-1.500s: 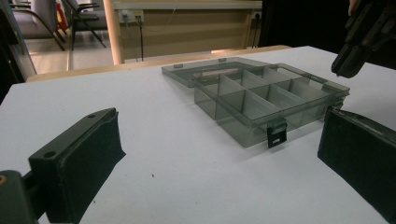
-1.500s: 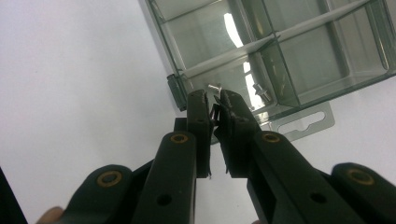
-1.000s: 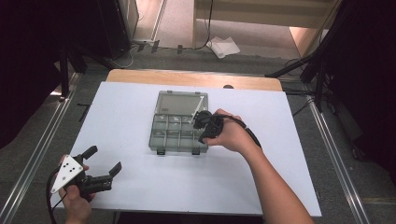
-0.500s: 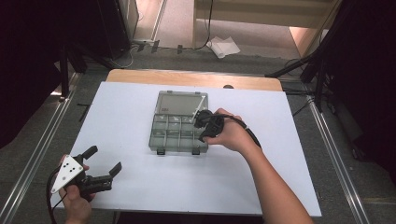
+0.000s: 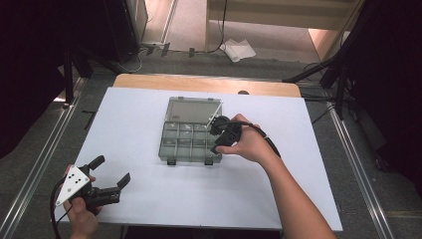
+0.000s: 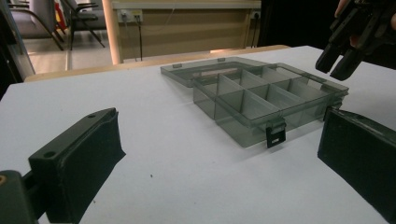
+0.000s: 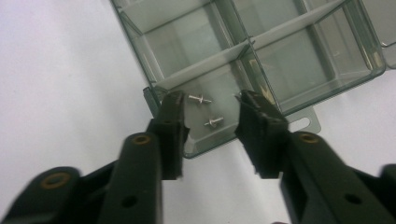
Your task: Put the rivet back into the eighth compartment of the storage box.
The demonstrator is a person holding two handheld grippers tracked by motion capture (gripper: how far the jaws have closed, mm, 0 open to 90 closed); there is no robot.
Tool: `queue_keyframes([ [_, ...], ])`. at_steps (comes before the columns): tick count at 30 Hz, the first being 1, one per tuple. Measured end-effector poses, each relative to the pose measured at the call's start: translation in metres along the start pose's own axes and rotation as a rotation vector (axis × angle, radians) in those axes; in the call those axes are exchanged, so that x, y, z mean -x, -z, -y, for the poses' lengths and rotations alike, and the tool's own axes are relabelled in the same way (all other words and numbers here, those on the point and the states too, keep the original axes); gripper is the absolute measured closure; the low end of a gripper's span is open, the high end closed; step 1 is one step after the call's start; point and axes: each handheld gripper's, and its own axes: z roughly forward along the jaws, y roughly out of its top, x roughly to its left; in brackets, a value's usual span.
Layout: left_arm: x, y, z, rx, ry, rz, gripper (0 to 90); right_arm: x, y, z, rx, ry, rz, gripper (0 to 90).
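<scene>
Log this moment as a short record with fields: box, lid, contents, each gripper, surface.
box: clear grey compartment box, near the middle of the white table
lid: open, lying flat behind the box
contents: two small screws in a corner compartment
right gripper: poised over that compartment, jaws have just been opening, nothing between them
left gripper: open, resting at the near left of the table, apart from the box
latches: two on the near wall
</scene>
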Motion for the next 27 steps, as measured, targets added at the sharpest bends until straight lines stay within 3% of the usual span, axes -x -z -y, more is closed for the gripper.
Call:
queue_keyframes([
  [3,0.0,-0.001,0.0,0.002,-0.002,0.004,0.0,-0.001,0.001,0.002,0.018,0.009,0.025,43.2],
  [9,0.001,-0.002,0.001,-0.003,-0.003,0.009,0.0,-0.001,0.002,0.006,0.041,-0.034,0.056,13.7],
  [12,0.002,-0.003,0.001,-0.003,-0.001,0.011,0.0,-0.003,0.002,0.008,0.061,-0.064,0.05,0.0],
  [17,0.006,-0.008,0.001,-0.017,-0.012,0.025,0.0,-0.007,0.001,0.01,0.082,-0.122,0.097,0.0],
  [27,0.009,-0.01,0.002,-0.016,-0.01,0.028,0.0,-0.005,0.005,0.021,0.151,-0.183,0.085,0.0],
])
